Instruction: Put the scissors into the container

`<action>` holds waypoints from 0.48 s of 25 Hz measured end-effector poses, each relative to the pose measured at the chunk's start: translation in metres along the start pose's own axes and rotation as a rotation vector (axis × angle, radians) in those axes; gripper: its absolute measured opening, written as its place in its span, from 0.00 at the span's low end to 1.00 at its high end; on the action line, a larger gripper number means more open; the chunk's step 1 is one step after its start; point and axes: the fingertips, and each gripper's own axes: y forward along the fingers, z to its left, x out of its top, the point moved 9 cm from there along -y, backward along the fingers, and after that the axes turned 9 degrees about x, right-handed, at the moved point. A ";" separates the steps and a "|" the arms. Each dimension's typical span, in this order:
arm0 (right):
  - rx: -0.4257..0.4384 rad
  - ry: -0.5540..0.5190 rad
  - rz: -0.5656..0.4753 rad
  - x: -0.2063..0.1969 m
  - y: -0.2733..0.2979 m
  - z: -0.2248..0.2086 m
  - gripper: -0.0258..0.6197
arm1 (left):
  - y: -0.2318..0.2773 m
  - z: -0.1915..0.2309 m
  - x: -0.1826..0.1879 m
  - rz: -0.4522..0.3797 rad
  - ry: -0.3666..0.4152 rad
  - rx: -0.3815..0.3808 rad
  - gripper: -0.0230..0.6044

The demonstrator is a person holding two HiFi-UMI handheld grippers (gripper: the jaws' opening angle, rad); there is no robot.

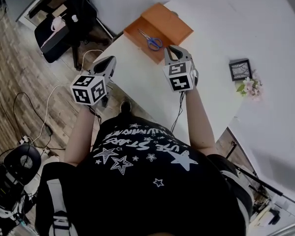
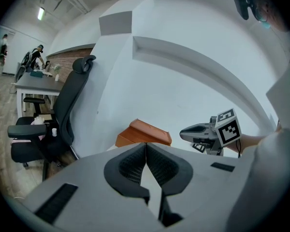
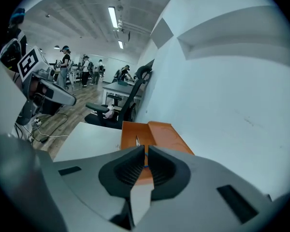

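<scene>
Near the container (image 1: 173, 24) holding the scissors (image 1: 151, 41), left gripper (image 1: 106, 63) and right gripper (image 1: 175, 51) sit closed, empty.

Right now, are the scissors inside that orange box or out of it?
Inside. The scissors lie flat on the floor of the orange box, within its walls.

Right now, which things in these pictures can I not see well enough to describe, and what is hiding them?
- Blue-handled metal scissors: right gripper view, the right gripper, jaws closed, covers most of them.
- Inside of the orange wooden container: left gripper view, its own wall hides it.
- Small dark-framed picture: head view, too small to tell its content.
</scene>
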 end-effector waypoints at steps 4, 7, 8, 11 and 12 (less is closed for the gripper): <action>0.003 0.015 -0.011 -0.019 -0.026 0.009 0.12 | -0.016 -0.020 -0.012 -0.010 0.004 0.004 0.07; 0.020 0.062 -0.029 -0.035 -0.047 0.019 0.12 | -0.030 -0.037 -0.024 -0.012 0.008 0.004 0.07; 0.025 0.069 -0.029 -0.040 -0.054 0.022 0.12 | -0.036 -0.043 -0.028 -0.012 0.009 0.004 0.07; 0.034 0.049 -0.022 -0.055 -0.076 0.032 0.12 | -0.052 -0.062 -0.041 -0.012 0.015 0.002 0.07; 0.034 0.040 -0.022 -0.060 -0.083 0.035 0.12 | -0.057 -0.067 -0.045 -0.014 0.017 0.001 0.07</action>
